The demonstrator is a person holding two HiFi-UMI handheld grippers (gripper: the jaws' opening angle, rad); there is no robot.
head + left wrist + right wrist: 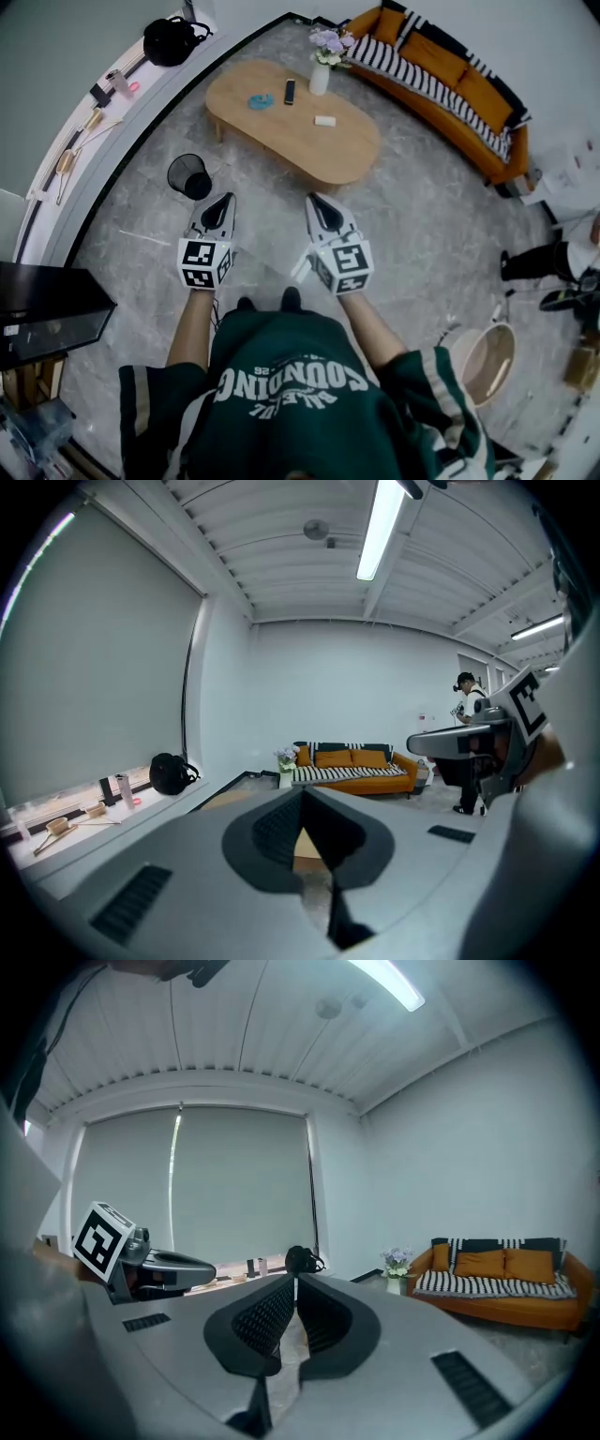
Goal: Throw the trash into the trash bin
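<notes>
In the head view I hold the left gripper [223, 202] and the right gripper [317, 202] side by side over bare floor. Both are pressed together and carry nothing. The trash bin [188, 175], black mesh, stands on the floor just beyond the left gripper, beside the near end of the coffee table [347, 155]. On the table lies a small white scrap [324, 120], which I take for the trash (the blue object [261, 100] may count too; I cannot tell). A black remote [289, 91] and a vase of flowers [320, 77] stand near it, and the sofa [450, 80] is well beyond.

In the left gripper view the pads meet at the tip with nothing between them. A backpack [172, 773] sits on the window ledge, and a person [466, 705] stands far off by the sofa.

In the right gripper view the jaws are likewise together and empty.

As I judge it, the step is the approach to the table. I would spread the jaws of one gripper before arriving, come in low and pinch the scrap by its edge. The remote and vase should be kept out of the sweep. The floor between looks free of obstacles, and the carry back to the bin looks short.
</notes>
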